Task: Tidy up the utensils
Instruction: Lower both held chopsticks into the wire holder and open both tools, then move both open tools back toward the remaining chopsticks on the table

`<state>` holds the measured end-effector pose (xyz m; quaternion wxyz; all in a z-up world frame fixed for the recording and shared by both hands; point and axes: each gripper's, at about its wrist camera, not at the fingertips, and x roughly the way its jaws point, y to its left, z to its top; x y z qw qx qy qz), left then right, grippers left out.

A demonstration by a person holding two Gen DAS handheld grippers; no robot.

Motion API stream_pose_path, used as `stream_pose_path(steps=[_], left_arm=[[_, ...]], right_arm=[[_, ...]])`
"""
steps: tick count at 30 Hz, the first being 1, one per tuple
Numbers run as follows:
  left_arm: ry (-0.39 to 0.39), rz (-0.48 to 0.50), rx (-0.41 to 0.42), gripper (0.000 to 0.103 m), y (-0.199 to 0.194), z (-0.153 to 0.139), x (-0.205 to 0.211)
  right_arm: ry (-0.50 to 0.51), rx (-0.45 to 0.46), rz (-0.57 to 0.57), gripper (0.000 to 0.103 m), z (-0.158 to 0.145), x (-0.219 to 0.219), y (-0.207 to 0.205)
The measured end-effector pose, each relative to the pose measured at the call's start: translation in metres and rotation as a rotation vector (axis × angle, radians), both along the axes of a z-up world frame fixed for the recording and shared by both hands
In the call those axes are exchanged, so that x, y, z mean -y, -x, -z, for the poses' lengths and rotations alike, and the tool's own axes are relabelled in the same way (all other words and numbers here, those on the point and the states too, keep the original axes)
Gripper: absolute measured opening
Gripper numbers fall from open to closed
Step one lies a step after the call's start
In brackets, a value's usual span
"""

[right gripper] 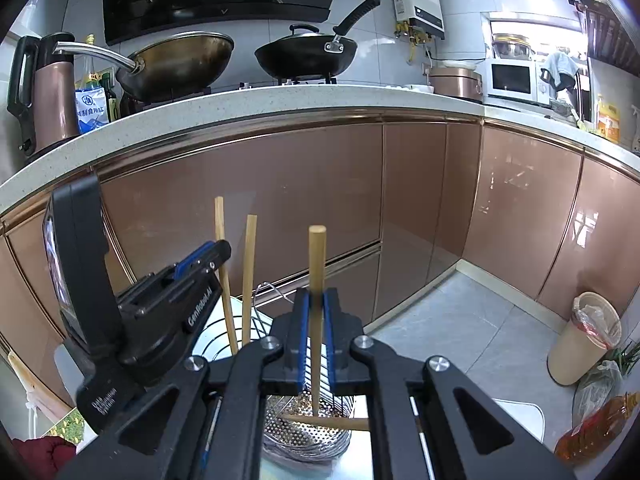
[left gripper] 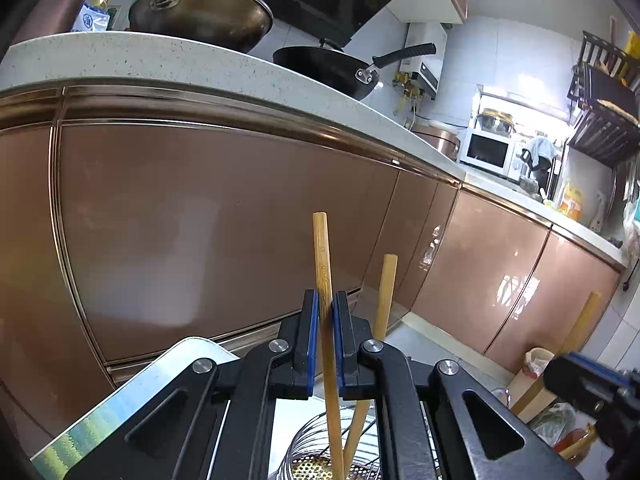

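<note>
My left gripper (left gripper: pixel 326 308) is shut on a bamboo chopstick (left gripper: pixel 323 256) that stands upright, its lower end down in a wire utensil holder (left gripper: pixel 320 456) with a perforated bottom. A second chopstick (left gripper: pixel 386 292) leans in the holder just to the right. My right gripper (right gripper: pixel 316 304) is shut on another bamboo chopstick (right gripper: pixel 317 264), held upright over the same holder (right gripper: pixel 308 432). The left gripper (right gripper: pixel 204 258) shows at the left of the right wrist view, with its chopstick (right gripper: pixel 221 232) and the leaning one (right gripper: pixel 249 264). One more stick (right gripper: pixel 332 422) lies across the holder's bottom.
Brown cabinet fronts (right gripper: pixel 280 208) rise just behind the holder under a white counter (right gripper: pixel 240 108) with two woks (right gripper: pixel 308 54). A bin (right gripper: pixel 584 336) and an oil bottle (right gripper: pixel 596 428) stand on the grey floor at right. A printed tray edge (left gripper: pixel 132 396) lies at the lower left.
</note>
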<state>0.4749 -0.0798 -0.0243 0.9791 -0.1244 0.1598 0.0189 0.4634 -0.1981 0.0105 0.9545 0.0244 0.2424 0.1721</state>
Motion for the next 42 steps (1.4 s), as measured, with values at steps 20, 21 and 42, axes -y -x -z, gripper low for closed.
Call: stream_pose_path(steps=[20, 21, 42], left_arm=[[-0.013, 0.015, -0.067, 0.015, 0.013, -0.003, -0.014], [-0.013, 0.018, -0.071, 0.017, 0.014, -0.002, -0.014], [-0.038, 0.016, -0.043, 0.041, 0.059, -0.025, -0.029]], right_arm=[[-0.027, -0.021, 0.005, 0.008, -0.008, 0.005, 0.012], [-0.027, -0.021, 0.007, 0.008, -0.009, 0.005, 0.012], [-0.055, 0.001, 0.037, 0.008, -0.032, 0.016, 0.046]])
